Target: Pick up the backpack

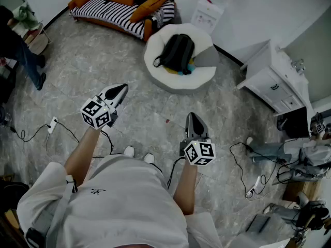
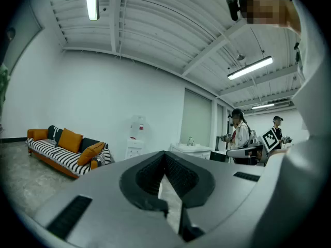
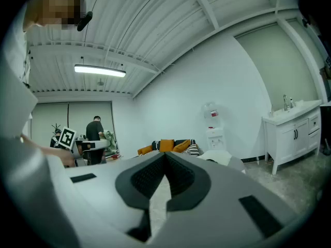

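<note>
A black backpack (image 1: 177, 52) lies on a round white seat (image 1: 155, 61) across the floor from me in the head view, with a small blue and yellow thing beside it. My left gripper (image 1: 118, 92) is held out at the left, shut and empty. Closer to my body, my right gripper (image 1: 194, 122) is also shut with nothing in it. Both point toward the seat and are well short of it. In the left gripper view the jaws meet (image 2: 165, 161) and hide the backpack. In the right gripper view the jaws meet (image 3: 164, 164), and the white seat (image 3: 227, 158) shows past them.
An orange and striped sofa (image 1: 121, 6) stands at the back wall, a water dispenser (image 1: 209, 9) to its right. A white cabinet (image 1: 274, 76) is at the right. Cables and a power strip (image 1: 51, 125) lie on the marble floor. Other people stand at both sides.
</note>
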